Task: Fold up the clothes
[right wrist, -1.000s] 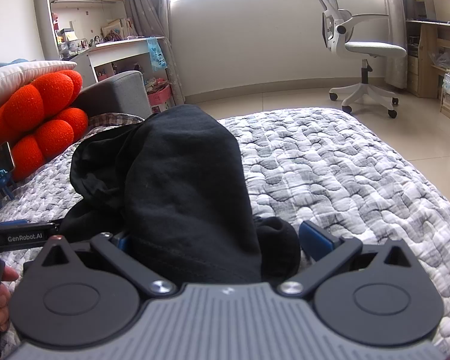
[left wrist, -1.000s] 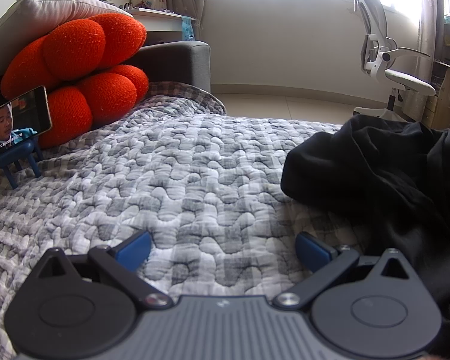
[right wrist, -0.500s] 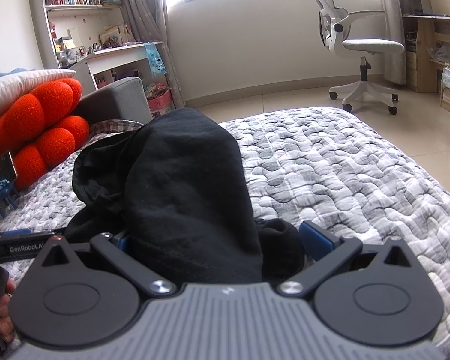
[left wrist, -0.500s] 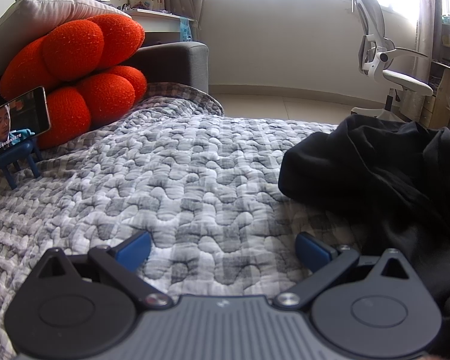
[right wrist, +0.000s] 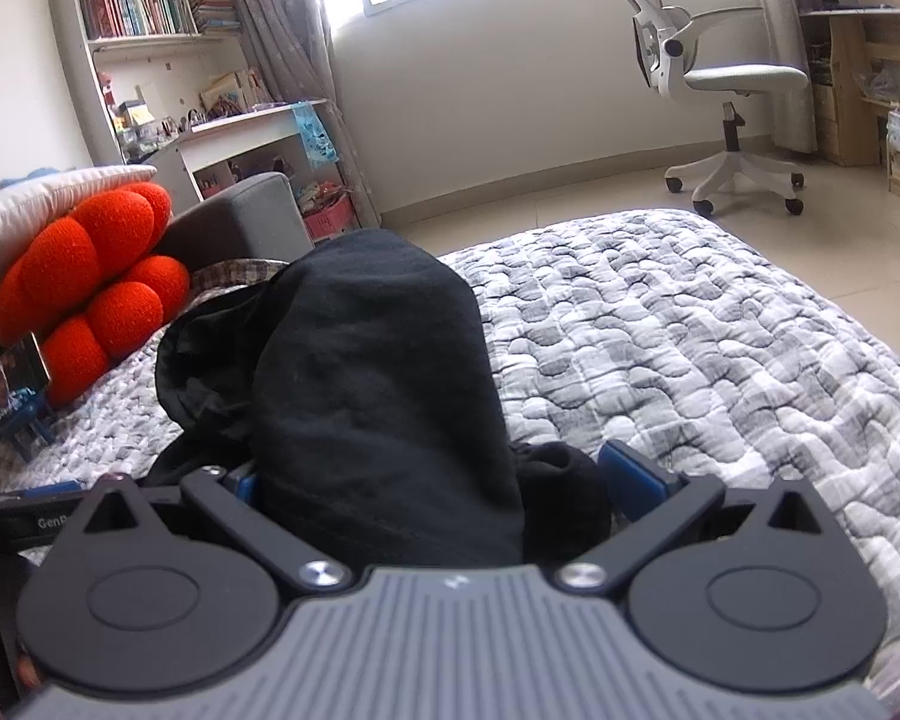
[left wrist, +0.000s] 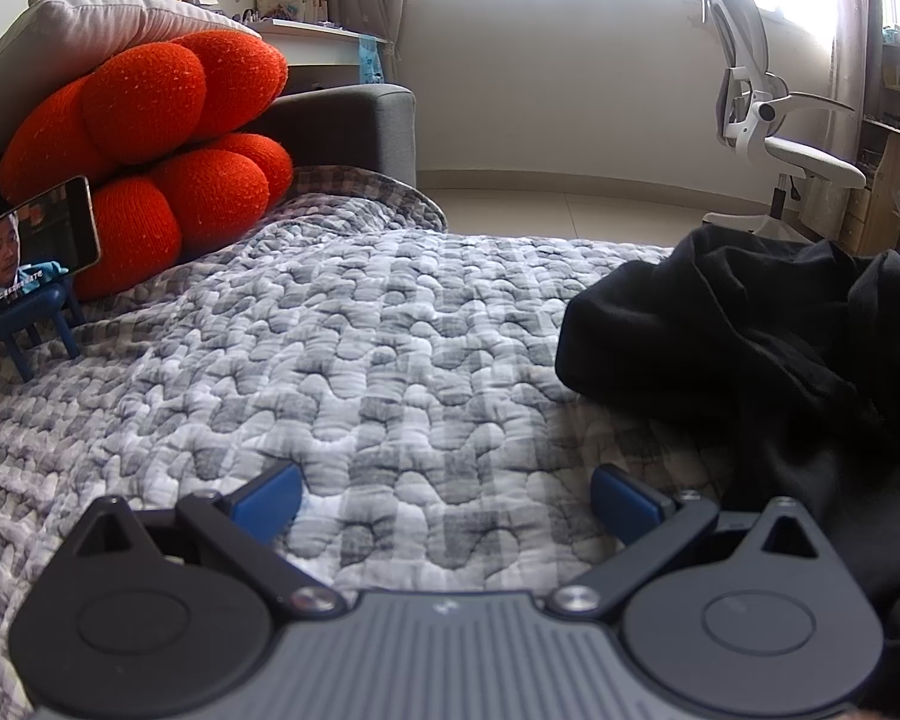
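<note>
A crumpled black garment (left wrist: 768,348) lies on the grey quilted bed (left wrist: 360,360), at the right of the left wrist view. My left gripper (left wrist: 444,501) is open and empty, low over bare quilt to the left of the garment. In the right wrist view the same garment (right wrist: 366,384) is heaped up between the wide-open jaws of my right gripper (right wrist: 435,480), draped over its front; the blue pads (right wrist: 633,480) do not pinch it. The left gripper body (right wrist: 24,516) shows at the lower left there.
An orange knotted cushion (left wrist: 150,150) and a white pillow (left wrist: 84,30) sit at the bed's far left. A phone on a blue stand (left wrist: 33,246) stands before them. A grey armchair (left wrist: 354,126), a white office chair (right wrist: 732,96), desk and bookshelves (right wrist: 150,12) lie beyond.
The right wrist view has swung slightly, with the cushion and chair shifting in frame. The garment and both grippers stay as they were.
</note>
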Motion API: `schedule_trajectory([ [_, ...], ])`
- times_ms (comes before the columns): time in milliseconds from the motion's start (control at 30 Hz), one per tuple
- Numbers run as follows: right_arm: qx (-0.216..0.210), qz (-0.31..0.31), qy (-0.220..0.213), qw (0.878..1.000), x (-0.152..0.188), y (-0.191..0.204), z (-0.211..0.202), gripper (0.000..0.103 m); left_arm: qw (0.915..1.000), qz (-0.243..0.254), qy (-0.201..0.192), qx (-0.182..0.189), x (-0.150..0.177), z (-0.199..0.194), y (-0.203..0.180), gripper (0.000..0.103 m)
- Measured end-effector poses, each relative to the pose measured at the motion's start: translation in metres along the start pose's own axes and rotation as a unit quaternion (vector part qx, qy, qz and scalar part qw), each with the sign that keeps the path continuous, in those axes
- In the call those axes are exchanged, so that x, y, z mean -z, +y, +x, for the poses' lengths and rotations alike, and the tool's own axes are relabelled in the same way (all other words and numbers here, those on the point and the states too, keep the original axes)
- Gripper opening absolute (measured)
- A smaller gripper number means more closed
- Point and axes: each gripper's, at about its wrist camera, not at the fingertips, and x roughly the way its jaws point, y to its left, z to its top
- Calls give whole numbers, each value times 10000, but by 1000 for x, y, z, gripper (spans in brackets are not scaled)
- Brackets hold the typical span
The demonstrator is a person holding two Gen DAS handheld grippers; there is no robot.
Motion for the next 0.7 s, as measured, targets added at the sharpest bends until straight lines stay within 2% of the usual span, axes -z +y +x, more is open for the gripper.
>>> schedule_trajectory([
  [133, 73, -39, 3, 10000, -1, 1, -2, 103, 10000, -14, 14, 34, 0, 0, 1, 103],
  [167, 99, -44, -2, 9999, -2, 1, -4, 98, 10000, -21, 22, 74, 0, -1, 2, 103],
  [200, 118, -50, -12, 9999, -2, 1, -7, 87, 9999, -32, 23, 130, 0, -2, 3, 103],
  [233, 96, -70, -53, 9999, -3, 1, -12, 79, 9998, -44, 22, 188, 0, -3, 5, 103],
  [300, 57, -239, -209, 9995, -9, 1, -25, 51, 9994, -90, -6, 345, 1, -7, 11, 103],
  [333, 50, -329, -285, 9990, -12, 1, -32, 42, 9990, -118, -17, 427, 2, -9, 14, 103],
  [400, 204, -519, -456, 9974, -23, -4, -47, 6, 9982, -207, 2, 564, 2, -14, 20, 103],
  [533, 487, -604, -848, 9934, -48, -21, -76, 5, 9938, -548, -54, 964, -1, -26, 31, 103],
  [633, 858, -980, -1306, 9828, -58, -16, -99, 5, 9886, -682, -131, 1339, -9, -35, 29, 103],
  [700, 812, -1064, -1509, 9794, -66, -13, -111, 5, 9838, -682, -230, 1639, -16, -43, 22, 103],
])
